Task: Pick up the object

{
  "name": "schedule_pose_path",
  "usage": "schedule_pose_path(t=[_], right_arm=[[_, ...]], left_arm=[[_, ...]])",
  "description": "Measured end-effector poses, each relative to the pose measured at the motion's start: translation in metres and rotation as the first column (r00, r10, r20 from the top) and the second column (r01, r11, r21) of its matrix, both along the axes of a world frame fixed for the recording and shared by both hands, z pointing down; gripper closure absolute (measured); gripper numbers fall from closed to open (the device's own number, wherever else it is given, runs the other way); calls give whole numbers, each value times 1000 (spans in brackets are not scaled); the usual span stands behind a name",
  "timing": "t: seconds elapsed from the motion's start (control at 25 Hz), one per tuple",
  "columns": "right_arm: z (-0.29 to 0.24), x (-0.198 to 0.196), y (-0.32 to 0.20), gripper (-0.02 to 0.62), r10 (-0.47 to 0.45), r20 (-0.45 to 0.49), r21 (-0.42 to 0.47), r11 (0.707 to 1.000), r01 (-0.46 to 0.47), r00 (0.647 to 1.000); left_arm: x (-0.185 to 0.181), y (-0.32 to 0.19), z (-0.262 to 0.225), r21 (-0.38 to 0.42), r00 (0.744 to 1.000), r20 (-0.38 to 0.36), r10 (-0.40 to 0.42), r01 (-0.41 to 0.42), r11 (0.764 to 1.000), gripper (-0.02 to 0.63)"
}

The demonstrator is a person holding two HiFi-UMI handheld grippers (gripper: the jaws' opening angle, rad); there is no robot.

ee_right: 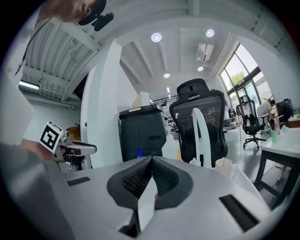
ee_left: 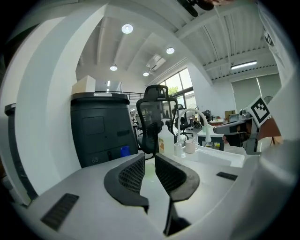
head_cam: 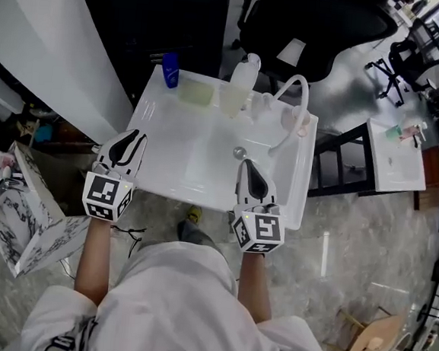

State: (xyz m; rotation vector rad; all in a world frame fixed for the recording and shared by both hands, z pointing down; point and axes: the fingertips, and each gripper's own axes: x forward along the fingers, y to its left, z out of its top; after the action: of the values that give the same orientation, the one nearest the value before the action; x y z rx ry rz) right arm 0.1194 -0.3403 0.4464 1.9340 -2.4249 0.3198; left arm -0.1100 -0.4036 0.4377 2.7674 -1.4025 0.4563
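Observation:
A white sink basin (head_cam: pixel 175 163) lies in front of me in the head view. On its back rim stand a small blue bottle (head_cam: pixel 170 69), a pale yellow sponge (head_cam: pixel 196 93), a clear soap bottle (head_cam: pixel 240 85), a white cup (head_cam: pixel 295 121) and a curved white faucet (head_cam: pixel 290 108). My left gripper (head_cam: pixel 129 138) hovers at the basin's near left edge, its jaws a narrow gap apart and empty (ee_left: pixel 150 158). At the near middle edge my right gripper (head_cam: pixel 248 167) holds nothing, jaws closed tip to tip (ee_right: pixel 151 160). Neither gripper touches any object.
A black office chair (head_cam: pixel 309 26) and a dark cabinet (ee_left: pixel 98 126) stand behind the sink. A marble-patterned box (head_cam: pixel 25 215) sits on the floor at left. A second white table (head_cam: pixel 397 156) is at the right. The drain (head_cam: pixel 239 151) is mid-basin.

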Motion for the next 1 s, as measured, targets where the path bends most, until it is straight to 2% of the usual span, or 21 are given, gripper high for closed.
schedule_pose_path(t=[0.24, 0.4, 0.64, 0.76, 0.88, 1.0], right_arm=[[12, 8, -56, 592, -10, 9, -37, 999, 10, 1000], [21, 6, -81, 592, -11, 11, -58, 998, 12, 1000], [26, 4, -99, 592, 21, 9, -86, 996, -21, 1000], [27, 4, -108, 592, 58, 9, -99, 993, -57, 998], [28, 2, -116, 592, 95, 9, -104, 990, -94, 995], [31, 3, -122, 592, 142, 5, -116, 983, -141, 990]], left_arm=[[30, -61, 17, -19, 997, 59, 58, -57, 998, 541], [45, -87, 34, -24, 982, 139, 124, -122, 992, 541], [53, -119, 44, -62, 974, 131, 184, -178, 982, 541], [57, -133, 50, -73, 955, 177, 237, -227, 971, 541], [62, -149, 54, -79, 937, 191, 291, -281, 956, 541], [70, -162, 64, -89, 901, 243, 360, -348, 933, 541]])
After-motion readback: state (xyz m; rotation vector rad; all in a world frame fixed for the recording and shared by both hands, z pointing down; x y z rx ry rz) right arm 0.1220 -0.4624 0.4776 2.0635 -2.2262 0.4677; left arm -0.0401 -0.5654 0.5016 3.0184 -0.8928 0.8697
